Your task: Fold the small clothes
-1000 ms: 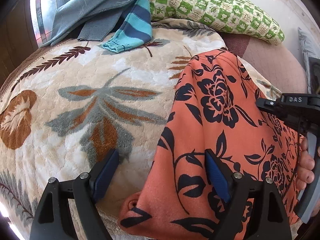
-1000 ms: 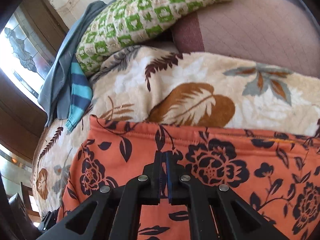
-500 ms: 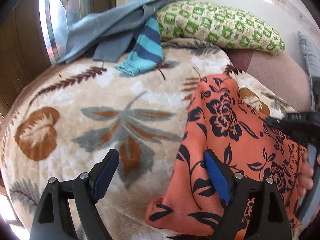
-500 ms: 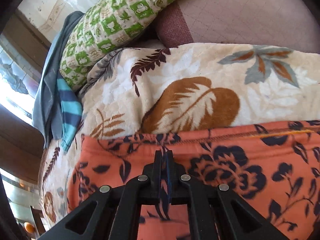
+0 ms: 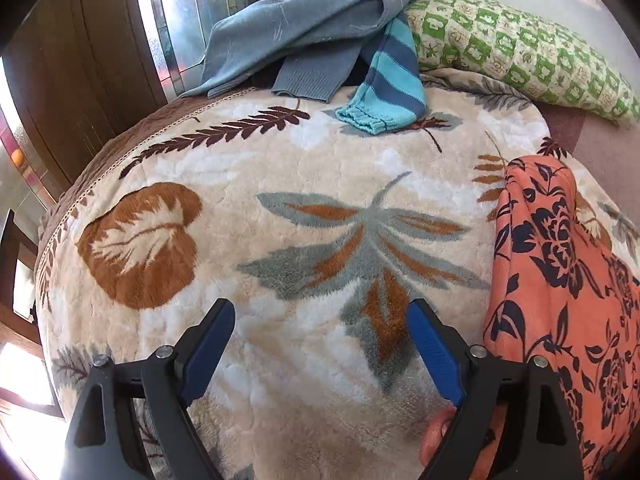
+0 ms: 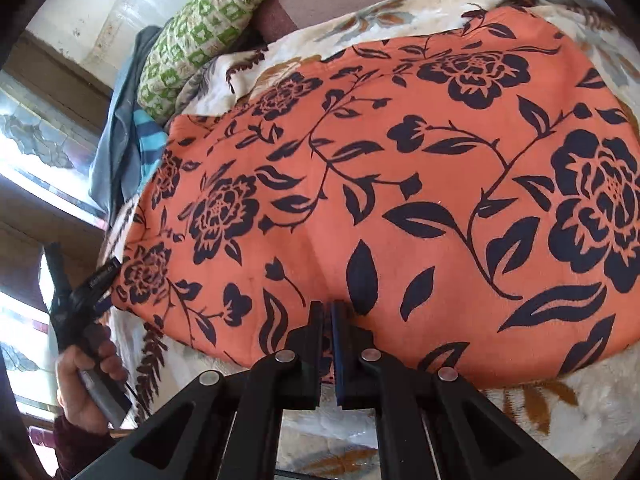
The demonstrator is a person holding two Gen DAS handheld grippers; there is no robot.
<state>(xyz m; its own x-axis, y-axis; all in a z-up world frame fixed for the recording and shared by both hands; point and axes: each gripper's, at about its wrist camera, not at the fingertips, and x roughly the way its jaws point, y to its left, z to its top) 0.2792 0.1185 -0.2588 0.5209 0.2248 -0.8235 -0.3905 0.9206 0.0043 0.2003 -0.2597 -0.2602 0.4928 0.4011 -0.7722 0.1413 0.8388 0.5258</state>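
Surface: bed under a cream plush blanket (image 5: 312,168) with brown and grey leaf print
Far edge: green checked pillow (image 5: 520,48); grey sweater (image 5: 304,28); blue striped garment (image 5: 388,92) partly beneath it
Right side: orange floral garment (image 6: 400,184) lay spread on the blanket

Garment (image 6: 400,184) on blanket (image 5: 280,208)

The orange floral garment (image 5: 560,300) runs off the right edge; the left gripper (image 5: 320,352) hides its near corner.
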